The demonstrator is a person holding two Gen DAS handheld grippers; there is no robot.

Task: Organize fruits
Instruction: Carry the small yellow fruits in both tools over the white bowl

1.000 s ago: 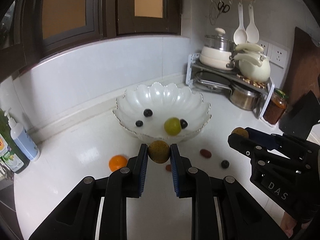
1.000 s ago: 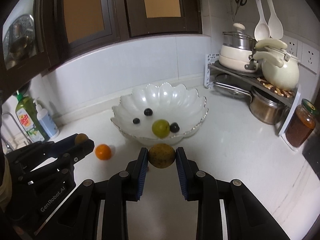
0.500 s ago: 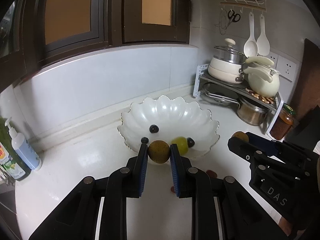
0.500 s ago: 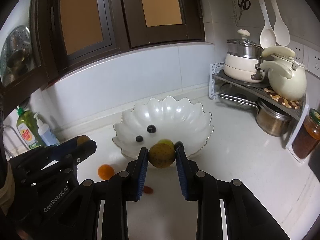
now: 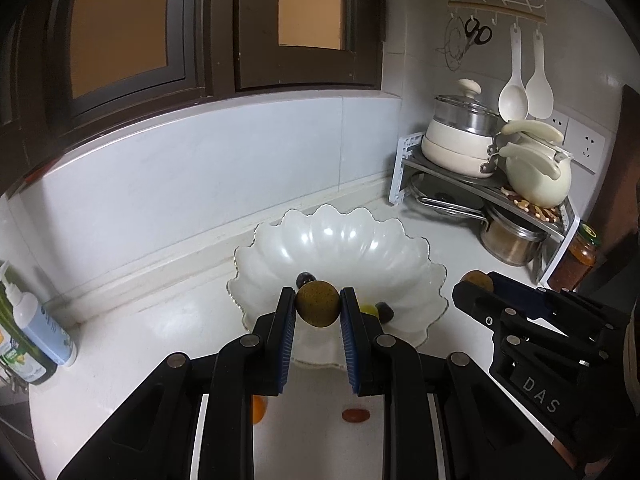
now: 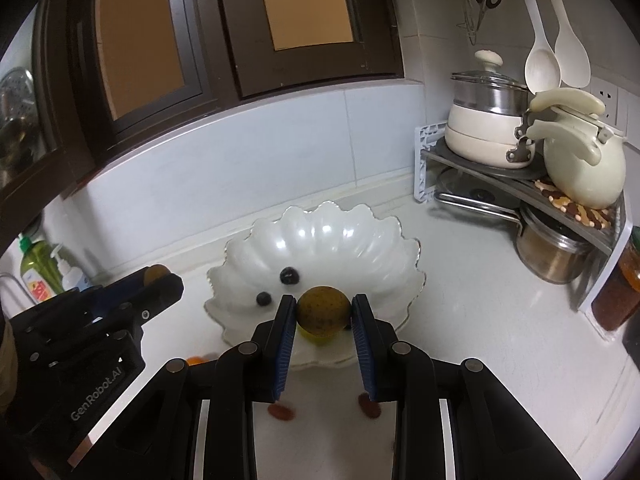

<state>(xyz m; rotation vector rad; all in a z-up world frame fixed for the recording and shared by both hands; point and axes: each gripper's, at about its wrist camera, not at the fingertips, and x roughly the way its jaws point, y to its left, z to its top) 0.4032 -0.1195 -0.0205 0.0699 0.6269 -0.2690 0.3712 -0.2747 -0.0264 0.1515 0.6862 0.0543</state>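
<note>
My left gripper (image 5: 318, 299) is shut on a small round brown-green fruit (image 5: 318, 308), which hangs over the near rim of the white scalloped bowl (image 5: 340, 236). My right gripper (image 6: 323, 307) is shut on a larger brown-green fruit (image 6: 323, 314) over the same bowl (image 6: 320, 236). Dark grapes (image 6: 289, 275) and a green fruit (image 6: 316, 339), mostly hidden by the held fruit, lie in the bowl. On the counter beneath the fingers lie an orange (image 5: 258, 408) and red dates (image 6: 280, 412). Each gripper shows at the side of the other's view.
A corner rack with pots and a cream kettle (image 5: 536, 176) stands at the back right, with a steel pot (image 6: 552, 252) and a jar (image 5: 580, 252) beside it. Soap bottles (image 5: 36, 332) stand at the left edge. A tiled wall runs behind the bowl.
Both grippers have moved forward toward the bowl with their fruits, which now hang over its near rim. The orange and dates have slid down under the fingers.
</note>
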